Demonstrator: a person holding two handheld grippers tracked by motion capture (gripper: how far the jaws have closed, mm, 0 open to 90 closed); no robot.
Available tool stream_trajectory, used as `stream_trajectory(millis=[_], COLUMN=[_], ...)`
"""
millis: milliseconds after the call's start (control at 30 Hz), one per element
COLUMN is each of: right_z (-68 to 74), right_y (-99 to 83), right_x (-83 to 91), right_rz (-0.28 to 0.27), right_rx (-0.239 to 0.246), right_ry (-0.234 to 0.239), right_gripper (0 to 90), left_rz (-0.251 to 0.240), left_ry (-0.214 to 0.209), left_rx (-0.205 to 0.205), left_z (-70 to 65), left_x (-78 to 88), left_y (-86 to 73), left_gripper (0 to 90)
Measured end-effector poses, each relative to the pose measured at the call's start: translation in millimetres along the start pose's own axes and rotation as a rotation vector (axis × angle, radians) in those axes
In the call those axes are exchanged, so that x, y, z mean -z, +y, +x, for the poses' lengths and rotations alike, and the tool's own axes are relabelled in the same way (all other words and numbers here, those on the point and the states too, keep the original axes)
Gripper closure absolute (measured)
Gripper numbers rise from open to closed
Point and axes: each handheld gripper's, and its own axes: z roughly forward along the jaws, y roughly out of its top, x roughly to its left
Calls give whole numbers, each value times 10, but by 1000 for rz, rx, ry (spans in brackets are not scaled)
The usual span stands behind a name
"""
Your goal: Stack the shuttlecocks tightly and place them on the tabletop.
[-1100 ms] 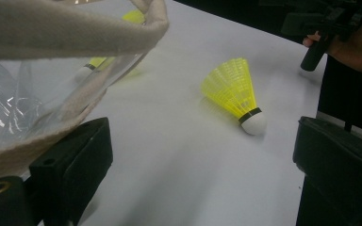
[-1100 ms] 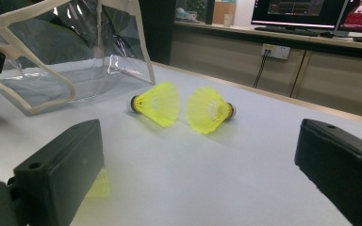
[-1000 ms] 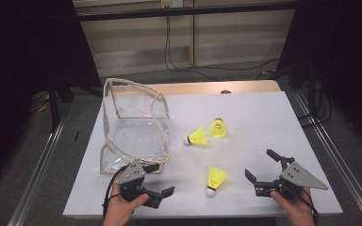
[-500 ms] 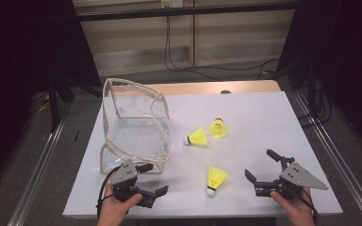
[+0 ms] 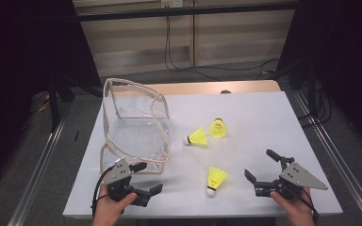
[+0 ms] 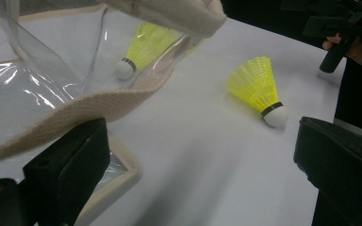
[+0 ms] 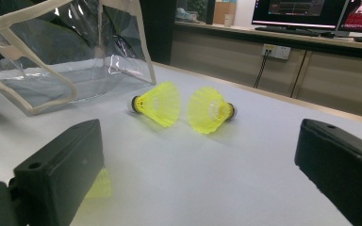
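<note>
Three yellow shuttlecocks lie on the white table point(image 5: 264, 113). Two are mid-table, one on its side point(image 5: 198, 137) point(image 7: 160, 103) and one beside it point(image 5: 218, 128) point(image 7: 209, 109). The third shuttlecock point(image 5: 215, 178) point(image 6: 257, 87) lies near the front, between my grippers. A clear plastic bag point(image 5: 136, 127) point(image 7: 61, 56) with beige trim point(image 6: 99, 106) stands at the left, its mouth facing the shuttlecocks. My left gripper point(image 5: 148, 178) point(image 6: 202, 141) is open at the bag's front corner, holding nothing. My right gripper point(image 5: 259, 164) point(image 7: 198, 155) is open and empty at the front right, pointing at the far pair.
Bare table stretches to the back and right of the shuttlecocks. A wooden strip point(image 5: 202, 87) runs along the table's far edge. Metal rails point(image 5: 332, 150) flank both sides. Cables hang by the far wall. In the left gripper view the right gripper point(image 6: 339, 33) is far off.
My left gripper has slid a little to the left along the table's front edge. The right gripper, the bag and the shuttlecocks have stayed where they were.
</note>
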Motion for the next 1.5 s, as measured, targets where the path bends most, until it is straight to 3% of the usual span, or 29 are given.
stream_trajectory(millis=[600, 800, 1500], right_z=[1, 4, 5], right_y=[1, -1, 11], right_x=[0, -6, -13], right_rz=[2, -1, 7], right_rx=[1, -1, 4], right_ry=[4, 6, 8], right_gripper=[13, 13, 12], left_rz=[-13, 4, 21], left_ry=[39, 54, 143], left_rx=[17, 16, 48], left_z=[126, 186, 352], left_x=[93, 122, 223], left_y=[-38, -76, -146], left_gripper=[36, 36, 36])
